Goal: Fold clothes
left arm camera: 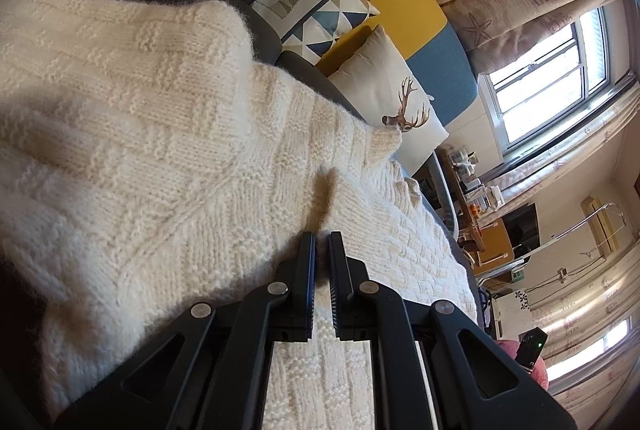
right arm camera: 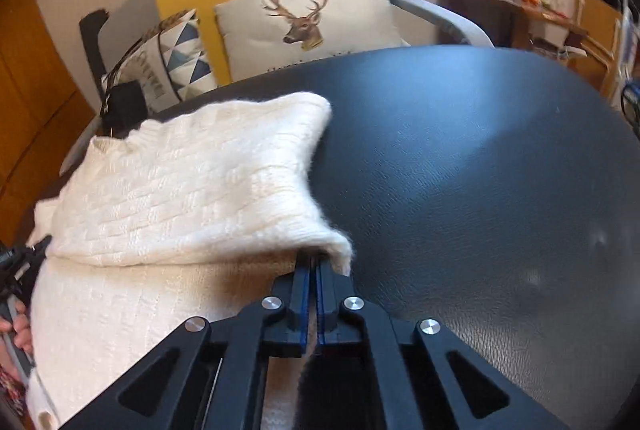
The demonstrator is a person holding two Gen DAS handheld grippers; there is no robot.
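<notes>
While spread across the dark desk (right arm camera: pixel 460 158), cream knitted sweater (right arm camera: pixel 180 182) partly folded, one thick flap doubled back over the lower layer. Right gripper (right arm camera: pixel 314 262) at the flap's fluffy corner, jaws pressed together on the knit; left gripper (left arm camera: pixel 322 246) low over the sweater, jaws nearly together, pinching a dark-shadowed fold. Beyond, deer cushion (right arm camera: pixel 308 18) on a sofa.

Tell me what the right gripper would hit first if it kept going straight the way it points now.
The right gripper is shut with its tips already at the folded edge of the white sweater. Straight on, it would probably push into that fluffy fold first; the dark table lies just beside it, though depth is unclear.
</notes>
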